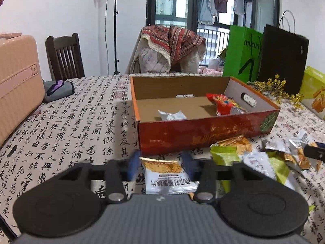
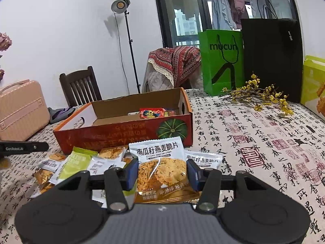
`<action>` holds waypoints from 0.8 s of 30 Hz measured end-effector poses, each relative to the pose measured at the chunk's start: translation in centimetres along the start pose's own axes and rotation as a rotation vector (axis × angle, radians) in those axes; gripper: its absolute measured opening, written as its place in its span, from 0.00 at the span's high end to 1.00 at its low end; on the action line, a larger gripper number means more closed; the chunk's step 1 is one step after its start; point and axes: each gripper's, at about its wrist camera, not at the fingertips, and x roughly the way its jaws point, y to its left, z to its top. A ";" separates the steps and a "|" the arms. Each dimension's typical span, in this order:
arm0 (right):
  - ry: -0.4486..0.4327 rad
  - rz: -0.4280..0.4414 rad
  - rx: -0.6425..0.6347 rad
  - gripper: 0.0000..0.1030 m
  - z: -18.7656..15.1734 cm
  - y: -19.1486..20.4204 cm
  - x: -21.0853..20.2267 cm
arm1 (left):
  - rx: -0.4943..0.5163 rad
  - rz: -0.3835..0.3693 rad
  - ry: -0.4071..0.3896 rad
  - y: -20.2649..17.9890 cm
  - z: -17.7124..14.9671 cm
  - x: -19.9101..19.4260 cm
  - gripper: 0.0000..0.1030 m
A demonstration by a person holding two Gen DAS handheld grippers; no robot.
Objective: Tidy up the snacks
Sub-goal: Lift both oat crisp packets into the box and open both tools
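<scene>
We hold two tongs over the tabletop. Our left gripper (image 1: pixel 160 163) is squeezed on a white and gold snack packet (image 1: pixel 165 174), its blue fingers (image 1: pixel 133 163) pressing both sides. Our right gripper (image 2: pixel 160 171) is squeezed on another oat crisp packet (image 2: pixel 161 166) the same way. The red cardboard box (image 1: pixel 203 134) sits near the middle of the tabletop with a red snack bag (image 1: pixel 225 102) and a small silver packet (image 1: pixel 171 114) inside. A pile of packets (image 2: pixel 77 162) lies against the box's front wall.
</scene>
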 end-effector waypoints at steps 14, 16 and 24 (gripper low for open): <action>0.015 0.009 0.024 0.51 -0.7 -0.5 0.1 | -0.021 0.048 0.142 -0.6 -1.2 4.8 0.48; 0.016 0.013 0.026 0.51 -0.8 -0.5 0.2 | -0.023 0.036 0.128 -0.5 -1.5 4.3 0.48; 0.005 0.022 0.015 0.51 -0.3 -0.1 0.2 | -0.038 0.009 0.017 0.0 -1.0 0.3 0.48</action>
